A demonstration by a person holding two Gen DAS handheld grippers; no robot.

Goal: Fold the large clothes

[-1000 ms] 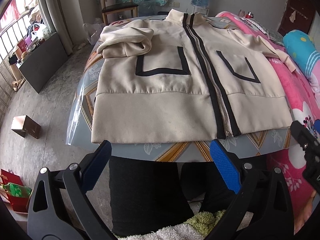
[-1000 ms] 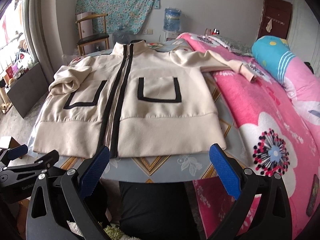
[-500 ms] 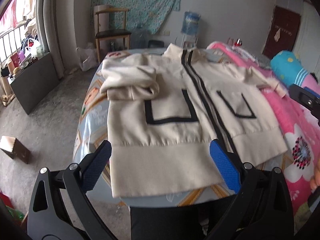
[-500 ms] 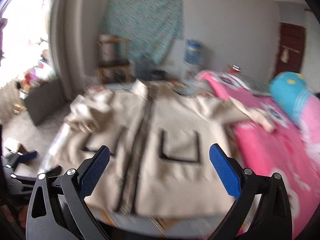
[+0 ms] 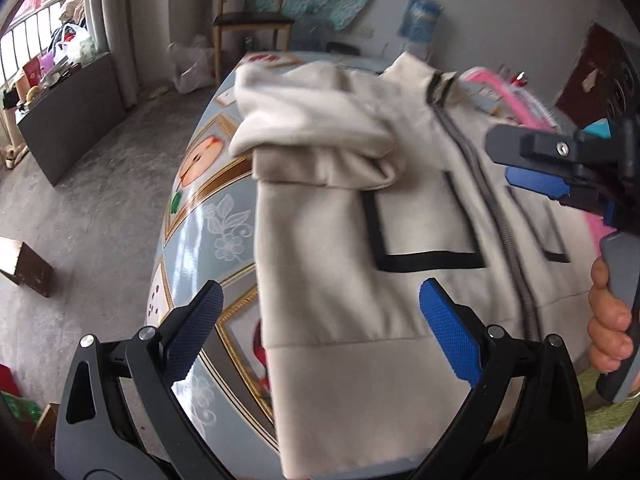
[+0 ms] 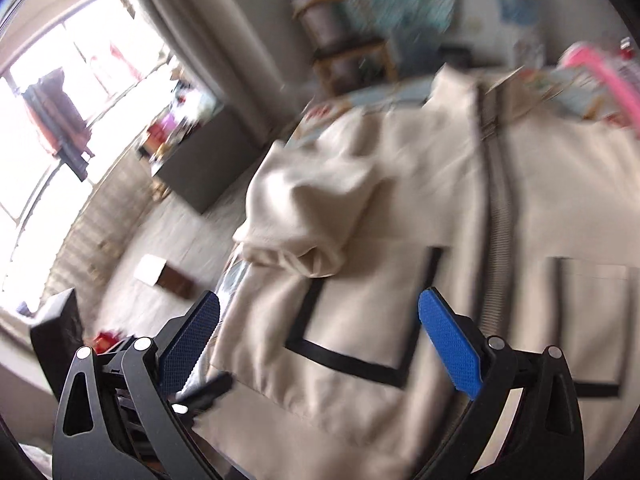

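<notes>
**Both grippers brought in over a jacket laid flat for folding**

Spread front-up across the counter (image 5: 200, 216): a cream jacket (image 5: 340, 280), zipped, collar toward the far edge, hem along the near edge and hanging slightly over it. Laid out that way, presumably, so that the sides could be turned inward along straight lines. One sleeve (image 5: 316, 140) already doubled back onto the chest by the left edge, bunched above the black-trimmed pocket (image 5: 420, 220); tucked there, most likely, to keep it off the floor and inside the outline of the body.

Left gripper (image 5: 320, 336) held over the hem near the left edge, jaws wide, nothing between them. Right gripper (image 6: 320, 344) angled toward the same side, above the pocket and below the bunched sleeve, jaws equally wide and empty; much blurred in that view. Right gripper also visible from the left camera, over the zip.

Judged from the pose: both tools aimed at the left half of the jacket, perhaps to tidy the sleeve or take up that side for the first fold. No fold of the body made yet.
</notes>
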